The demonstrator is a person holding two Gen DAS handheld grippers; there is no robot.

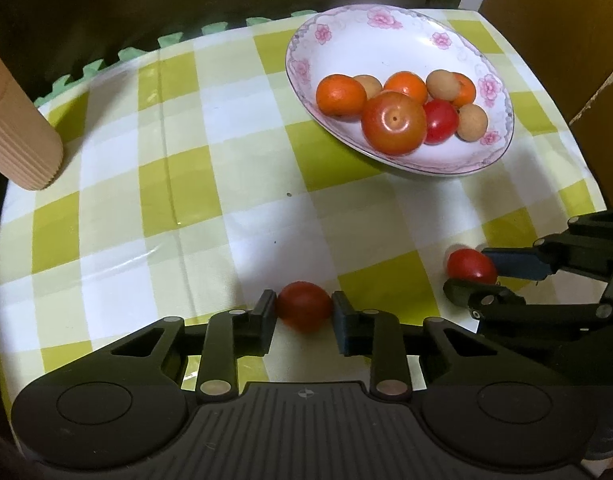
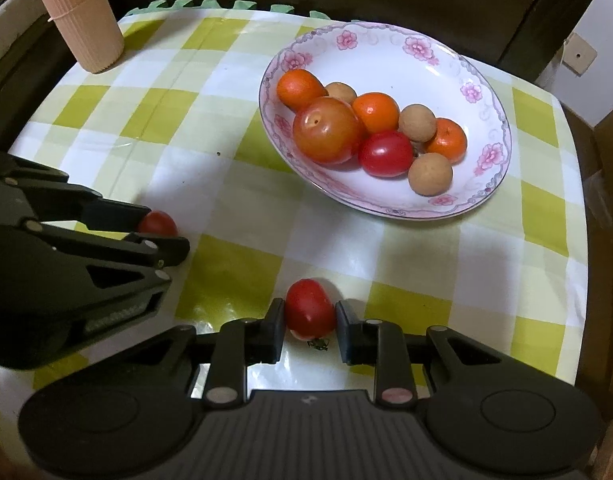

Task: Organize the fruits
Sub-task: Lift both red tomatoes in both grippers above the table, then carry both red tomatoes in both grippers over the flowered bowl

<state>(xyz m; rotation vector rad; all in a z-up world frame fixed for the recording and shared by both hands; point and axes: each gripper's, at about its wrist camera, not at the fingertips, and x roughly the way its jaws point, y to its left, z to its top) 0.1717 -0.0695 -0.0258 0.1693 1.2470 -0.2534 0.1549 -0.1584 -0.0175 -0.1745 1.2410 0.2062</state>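
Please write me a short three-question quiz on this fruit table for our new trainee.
1. True or false: each gripper has a small red tomato between its fingers.
2. How many brown round fruits lie in the flowered plate?
3. What stands at the far left corner of the table: (a) a pink ribbed cup, (b) a kettle, (c) a jar?

Key: 1 true: left gripper and its tomato, right gripper and its tomato. 2 three. 3 a.

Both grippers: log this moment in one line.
left gripper: shut on cherry tomato | right gripper: shut on red tomato | plate: eight fruits
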